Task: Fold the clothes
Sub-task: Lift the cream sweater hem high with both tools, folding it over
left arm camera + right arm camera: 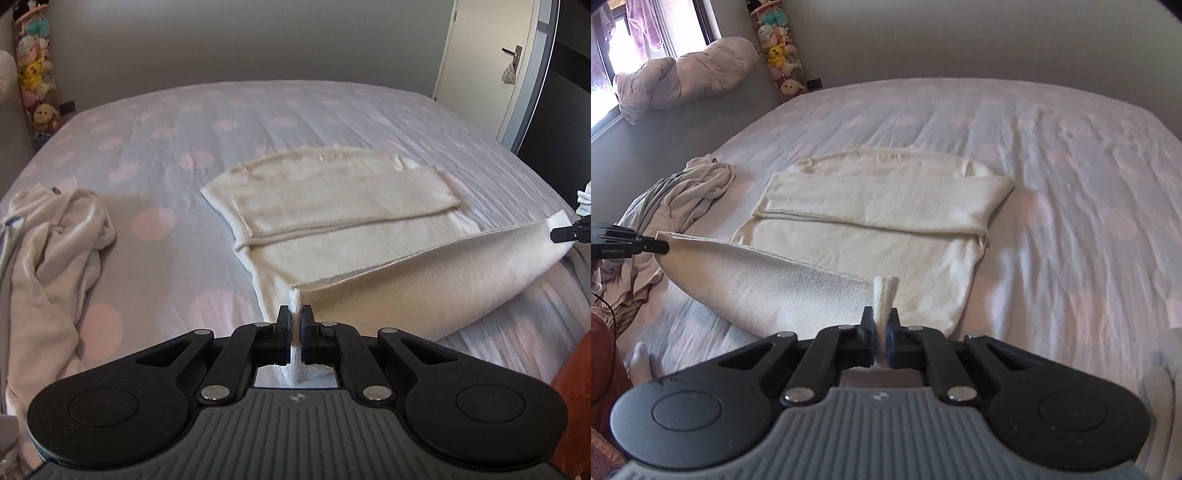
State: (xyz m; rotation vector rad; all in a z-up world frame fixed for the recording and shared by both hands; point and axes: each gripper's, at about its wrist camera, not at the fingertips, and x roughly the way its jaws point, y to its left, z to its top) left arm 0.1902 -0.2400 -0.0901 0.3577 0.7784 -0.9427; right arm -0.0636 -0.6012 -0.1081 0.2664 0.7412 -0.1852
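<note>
Pinching the near hem corners of the cream sweater (871, 206), left gripper (295, 314) and right gripper (881, 317) are clamped tight; its folded body lies ahead on the bed (1052, 166).

I count two grippers, my left gripper (294, 317) and my right gripper (881, 320). On the one bed (221, 122) I see one cream sweater (332, 206) and one crumpled pile of clothes (55, 236).
</note>
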